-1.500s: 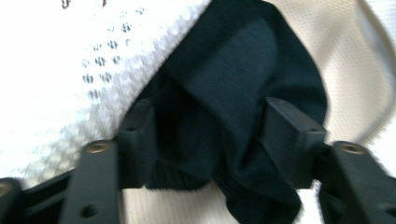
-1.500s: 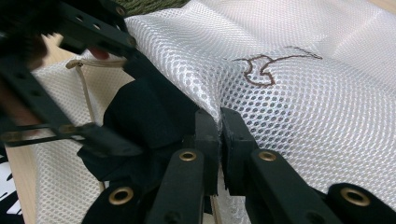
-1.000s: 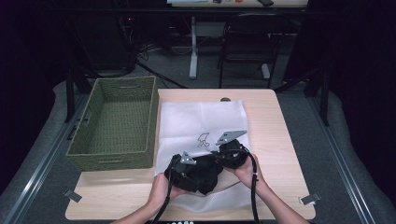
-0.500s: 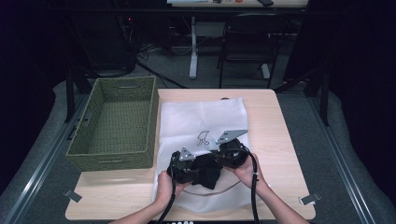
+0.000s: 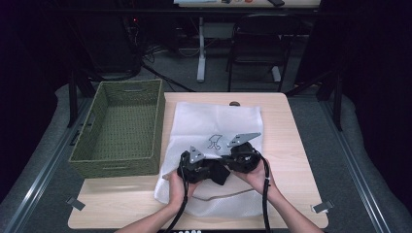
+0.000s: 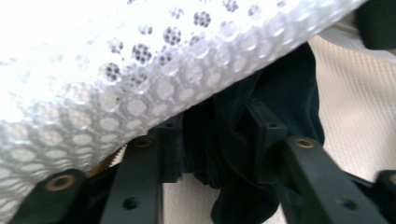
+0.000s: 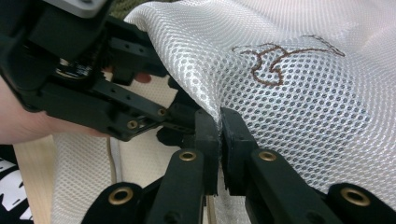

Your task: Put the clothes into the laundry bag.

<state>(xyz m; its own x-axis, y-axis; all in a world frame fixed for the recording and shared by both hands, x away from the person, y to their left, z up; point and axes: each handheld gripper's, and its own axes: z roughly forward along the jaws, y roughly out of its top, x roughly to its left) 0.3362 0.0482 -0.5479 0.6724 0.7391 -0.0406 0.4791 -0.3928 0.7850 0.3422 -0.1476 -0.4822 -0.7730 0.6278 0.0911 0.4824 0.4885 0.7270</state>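
A white mesh bag (image 5: pixel 218 121) with a brown embroidered figure (image 7: pixel 271 60) lies flat on the wooden table (image 5: pixel 291 145). My right gripper (image 7: pixel 219 126) is shut on the bag's near edge and lifts it. My left gripper (image 6: pixel 219 135) holds a bunched dark cloth (image 6: pixel 280 84) between its pads, just under the raised mesh (image 6: pixel 116 70). Its jaws have just been opening a little, with the cloth still pinched between them. In the high view both grippers meet over the bag's lower half, left gripper (image 5: pixel 214 172) beside right gripper (image 5: pixel 227 162).
A green woven basket (image 5: pixel 116 167) stands at the table's left side, close to the bag. A small dark round spot (image 5: pixel 234 103) sits at the table's far edge. Bare wood shows to the right of the bag.
Both hands stay nearly in place. The dark cloth bundle has drawn up slightly toward the lifted bag edge and looks more compact between the grippers.
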